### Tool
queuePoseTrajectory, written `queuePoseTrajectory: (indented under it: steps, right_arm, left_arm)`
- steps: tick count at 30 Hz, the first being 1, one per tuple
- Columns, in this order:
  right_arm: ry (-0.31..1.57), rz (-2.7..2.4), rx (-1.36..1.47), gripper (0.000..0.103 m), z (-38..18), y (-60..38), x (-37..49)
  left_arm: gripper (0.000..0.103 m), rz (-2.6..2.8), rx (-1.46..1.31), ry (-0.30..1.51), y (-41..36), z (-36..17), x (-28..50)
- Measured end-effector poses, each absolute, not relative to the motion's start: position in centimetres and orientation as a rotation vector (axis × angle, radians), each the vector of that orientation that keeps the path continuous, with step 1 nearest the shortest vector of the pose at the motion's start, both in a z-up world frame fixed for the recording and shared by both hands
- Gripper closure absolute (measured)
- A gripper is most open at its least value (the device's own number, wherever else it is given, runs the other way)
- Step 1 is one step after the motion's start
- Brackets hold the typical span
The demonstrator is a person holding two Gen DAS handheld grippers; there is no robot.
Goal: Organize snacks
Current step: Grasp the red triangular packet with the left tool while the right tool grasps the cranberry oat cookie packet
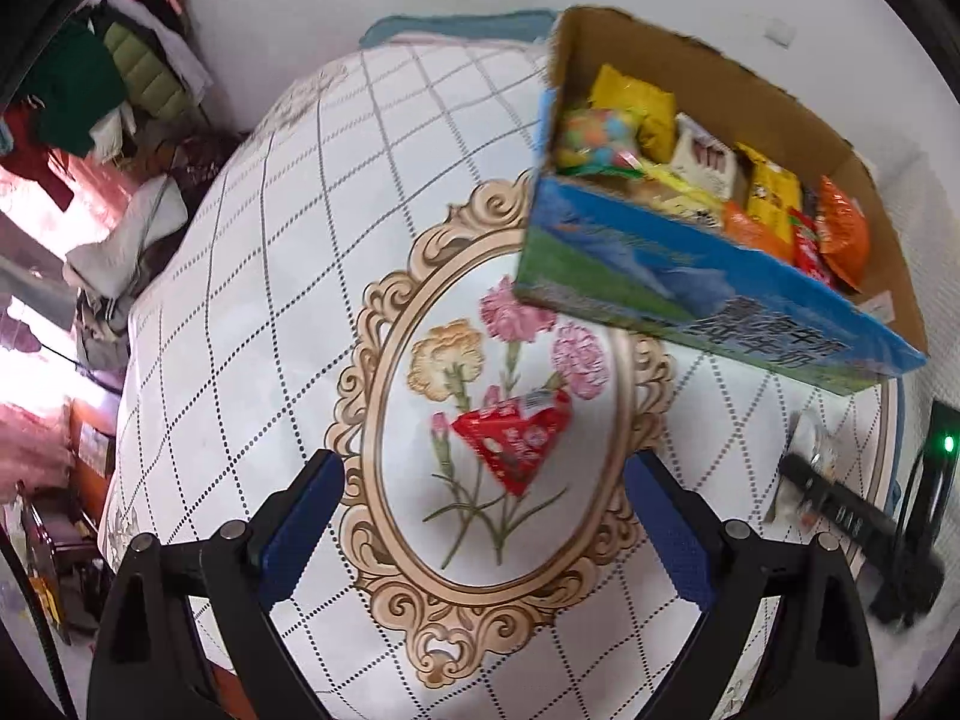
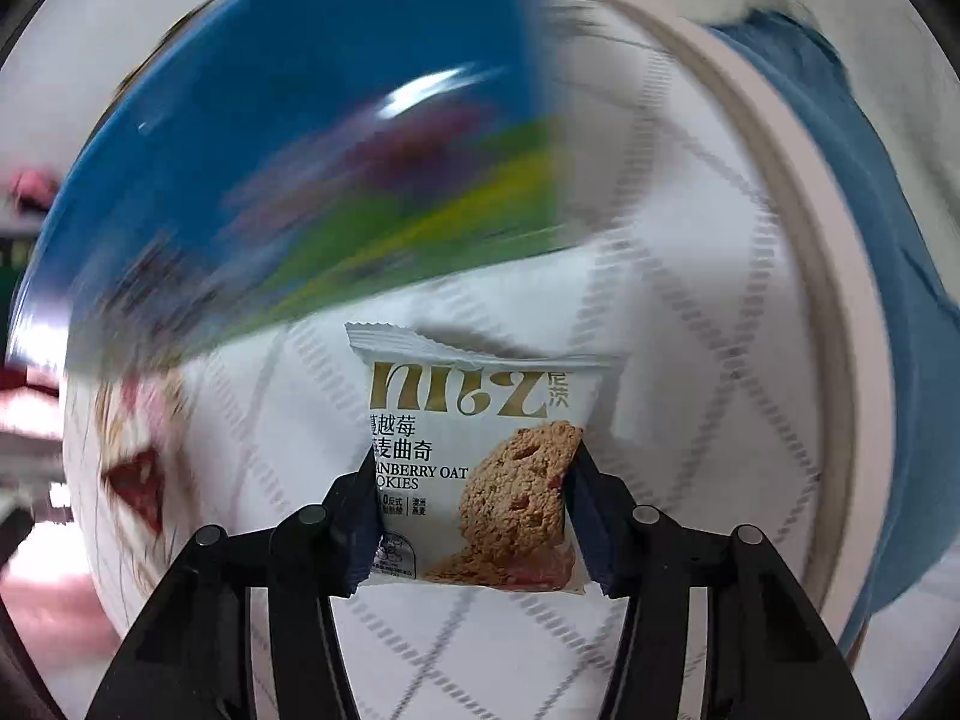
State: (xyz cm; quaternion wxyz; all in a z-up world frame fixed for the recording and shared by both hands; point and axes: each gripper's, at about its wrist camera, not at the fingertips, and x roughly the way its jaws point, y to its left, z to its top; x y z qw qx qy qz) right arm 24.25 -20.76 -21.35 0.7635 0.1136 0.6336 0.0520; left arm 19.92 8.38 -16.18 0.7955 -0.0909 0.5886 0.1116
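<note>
Two snacks are left outside the box, as far as I can see. Nearest in the right wrist view: right gripper [image 2: 471, 498] has its jaws pinched onto the sides of the cookie packet [image 2: 480, 468], which lies flat on the tablecloth [image 2: 690, 312] just in front of the box. Grasped, not yet lifted by the look of it.

Left gripper [image 1: 483, 504] hangs spread wide over the table, nothing between its pads. Red triangular packet [image 1: 515, 438] sits just ahead of it on the flower print, untouched. Likely the next pick.

Further back, the cardboard box [image 1: 690, 294] already holds a good pile: yellow, orange, red and white packs. I judge the job mostly done, two items to go.

Hard to read: box face in the right wrist view is smeared by motion blur. The cookie packet's side edges are covered by the pads. The right gripper at the left view's edge is blurred, packet barely visible. Box's far corner contents are hidden.
</note>
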Motion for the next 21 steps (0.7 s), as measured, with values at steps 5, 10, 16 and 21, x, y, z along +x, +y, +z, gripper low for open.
queuePoseTrajectory:
  steps: [5,10,16,21]
  right_arm:
    - [1.397,0.218,0.168,0.046,-21.7,-16.4,22.0]
    - [1.405,0.239,0.149,0.046,-22.2,-15.4,21.3]
    - [1.425,0.240,0.161,0.046,-22.3,-14.9,21.4]
    - [1.437,0.249,0.161,0.047,-22.3,-15.4,21.5]
  left_arm:
    - [0.007,0.175,-0.159,1.339,9.2,-19.0,21.3]
    - [0.010,0.069,-0.041,1.396,7.6,-22.2,23.2]
    - [0.056,-0.040,0.054,1.496,5.0,-26.3,24.7]
    - [0.056,-0.056,-0.024,1.526,4.1,-26.2,22.1]
